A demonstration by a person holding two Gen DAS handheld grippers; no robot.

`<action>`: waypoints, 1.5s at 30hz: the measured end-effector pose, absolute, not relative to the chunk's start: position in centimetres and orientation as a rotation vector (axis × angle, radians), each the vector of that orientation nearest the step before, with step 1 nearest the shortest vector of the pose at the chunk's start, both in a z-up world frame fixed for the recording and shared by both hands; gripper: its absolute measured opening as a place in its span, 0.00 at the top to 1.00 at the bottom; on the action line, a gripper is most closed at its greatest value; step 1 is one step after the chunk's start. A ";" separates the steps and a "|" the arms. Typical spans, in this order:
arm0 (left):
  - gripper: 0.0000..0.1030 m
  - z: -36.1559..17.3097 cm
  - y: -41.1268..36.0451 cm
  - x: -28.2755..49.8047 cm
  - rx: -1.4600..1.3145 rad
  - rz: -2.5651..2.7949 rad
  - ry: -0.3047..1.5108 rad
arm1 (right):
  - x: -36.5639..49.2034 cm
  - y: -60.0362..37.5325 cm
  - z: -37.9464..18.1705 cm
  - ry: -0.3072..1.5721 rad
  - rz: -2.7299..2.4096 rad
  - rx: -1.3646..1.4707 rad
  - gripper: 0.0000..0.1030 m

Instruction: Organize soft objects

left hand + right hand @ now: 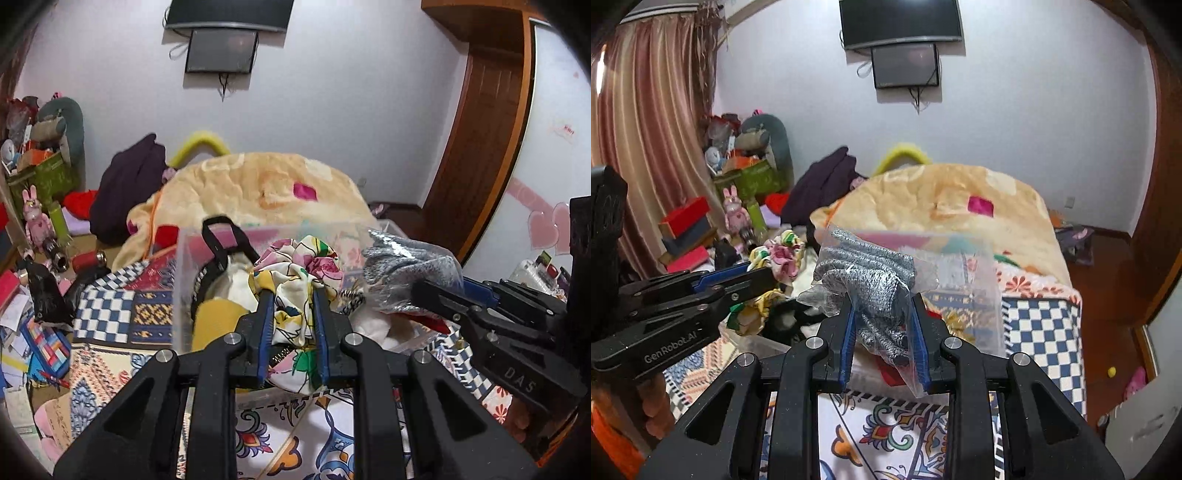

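Note:
My left gripper (293, 295) is shut on a floral scarf (299, 269), a white cloth with pink, yellow and green print, held over a clear plastic bin (179, 280). The bin holds a black-handled bag (221, 251) and a yellow cloth (214, 321). My right gripper (882, 301) is shut on a grey knitted item in a clear plastic bag (871, 280), held over the same bin (991, 295). The right gripper (421, 291) and its grey bagged item (406, 266) show at right in the left wrist view. The left gripper (768, 277) with the scarf (779, 254) shows at left in the right wrist view.
The bin sits on a bed with a patterned checkered cover (110, 310). A beige blanket pile (258, 184) lies behind it. Cluttered boxes and toys (40, 206) fill the floor at left. A wooden door frame (491, 147) stands at right, a curtain (646, 147) at far left.

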State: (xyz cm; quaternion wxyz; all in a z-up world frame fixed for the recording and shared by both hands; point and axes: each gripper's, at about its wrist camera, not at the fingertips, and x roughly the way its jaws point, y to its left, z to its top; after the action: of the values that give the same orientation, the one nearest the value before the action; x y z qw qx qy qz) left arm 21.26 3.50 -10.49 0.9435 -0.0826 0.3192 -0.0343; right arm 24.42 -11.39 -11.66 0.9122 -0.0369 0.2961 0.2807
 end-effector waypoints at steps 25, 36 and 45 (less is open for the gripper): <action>0.51 -5.2 3.5 15.8 -0.179 -0.095 0.516 | 20.8 -14.9 -7.0 0.506 0.572 -0.043 0.43; 0.34 2.2 1.1 8.1 -0.096 -0.102 0.295 | 14.3 -17.5 0.0 0.272 0.574 -0.003 0.24; 0.05 5.1 0.5 4.1 -0.093 -0.090 0.203 | 11.3 -18.4 1.8 0.181 0.580 0.026 0.00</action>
State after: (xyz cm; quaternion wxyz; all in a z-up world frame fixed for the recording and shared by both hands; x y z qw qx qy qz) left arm 4.13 0.50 5.10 0.9927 -0.0461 0.1014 -0.0451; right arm 11.30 -18.35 1.82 0.9542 0.0130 0.0891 0.2854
